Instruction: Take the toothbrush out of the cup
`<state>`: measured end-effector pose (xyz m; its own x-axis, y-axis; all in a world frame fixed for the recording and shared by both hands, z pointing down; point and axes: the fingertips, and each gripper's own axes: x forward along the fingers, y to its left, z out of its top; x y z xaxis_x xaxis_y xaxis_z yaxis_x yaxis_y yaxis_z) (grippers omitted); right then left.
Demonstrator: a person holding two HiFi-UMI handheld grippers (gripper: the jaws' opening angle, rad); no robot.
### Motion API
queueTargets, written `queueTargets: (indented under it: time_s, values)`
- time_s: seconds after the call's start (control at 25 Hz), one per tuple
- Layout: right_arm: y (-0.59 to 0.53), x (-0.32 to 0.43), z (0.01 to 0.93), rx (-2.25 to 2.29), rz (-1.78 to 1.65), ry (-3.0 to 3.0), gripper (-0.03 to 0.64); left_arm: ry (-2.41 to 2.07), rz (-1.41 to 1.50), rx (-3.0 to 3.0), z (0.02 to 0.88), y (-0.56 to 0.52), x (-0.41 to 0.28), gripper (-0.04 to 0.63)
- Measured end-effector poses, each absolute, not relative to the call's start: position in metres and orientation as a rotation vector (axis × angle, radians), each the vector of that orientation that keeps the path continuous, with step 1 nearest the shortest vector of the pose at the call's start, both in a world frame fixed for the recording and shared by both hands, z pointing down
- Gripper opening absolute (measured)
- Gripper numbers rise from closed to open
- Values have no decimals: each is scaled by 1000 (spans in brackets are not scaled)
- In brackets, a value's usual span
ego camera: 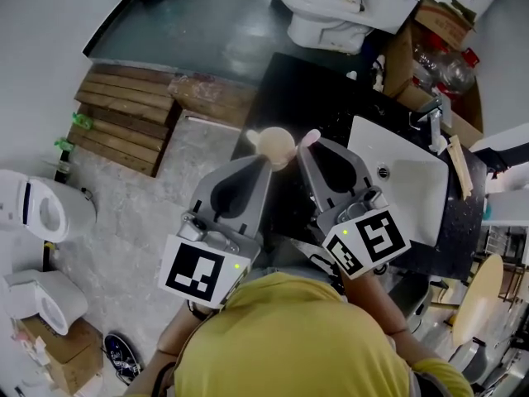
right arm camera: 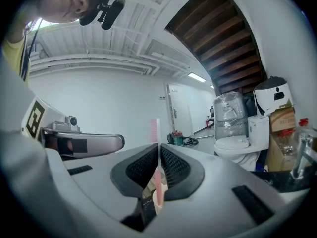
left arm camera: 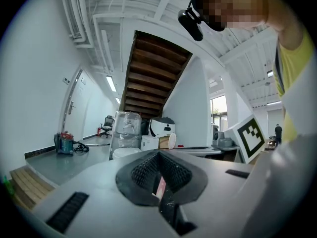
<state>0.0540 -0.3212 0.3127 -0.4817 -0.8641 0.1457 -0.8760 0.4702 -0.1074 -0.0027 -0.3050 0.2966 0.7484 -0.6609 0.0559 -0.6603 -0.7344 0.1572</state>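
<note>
- Above the edge of the dark counter [ego camera: 289, 89], just left of the white sink [ego camera: 409, 180], both grippers are held up in the air with their tips close together.
- At the tip of the left gripper [ego camera: 263, 157] sits the cream cup [ego camera: 274, 145]. Its jaws are drawn almost together with only a thin pale sliver between them, which I judge to be the cup's wall.
- The right gripper [right arm camera: 158, 151] has its jaws pressed together on the pink toothbrush [right arm camera: 157, 158]. They pinch the handle, and the bristle head stands upright above them.
- Done so far: the cup is steadied and the toothbrush is firmly gripped (the hard part, I would say).
- Less sure: in the right gripper view the handle runs down toward the cup below the jaws, while the head view shows a pink end just beside the cup. I cannot tell whether the lower end has cleared the rim.
- Left to do, as I judge it: draw the two grippers apart until the toothbrush is plainly free of the cup.
</note>
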Motion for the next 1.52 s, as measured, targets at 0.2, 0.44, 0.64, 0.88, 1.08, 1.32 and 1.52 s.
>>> queueTargets:
  time_s: [0.2, 0.44, 0.64, 0.88, 1.08, 1.32, 1.52]
  values:
    - [-303, 52, 296, 1546, 182, -2640, 35, -1076, -17, 2814, 287, -295, -3, 9]
    - [-285, 47, 288, 1504, 133, -2643, 35, -1079, -61, 2806, 273, -286, 3, 9]
    - [-273, 42, 284, 1473, 101, -2648, 35, -1089, -67, 2822, 268, -279, 5, 9]
    - [-264, 37, 277, 1459, 56, -2658, 35, -1094, -49, 2833, 268, -273, 6, 9]
    - [-259, 36, 273, 1455, 27, -2668, 35, -1080, -38, 2839, 269, -270, 11, 9]
    - [-258, 36, 274, 1453, 30, -2654, 35, -1074, -26, 2845, 269, -269, 12, 9]
    - [-262, 36, 276, 1453, 37, -2652, 35, -1066, -20, 2847, 270, -270, 13, 9]
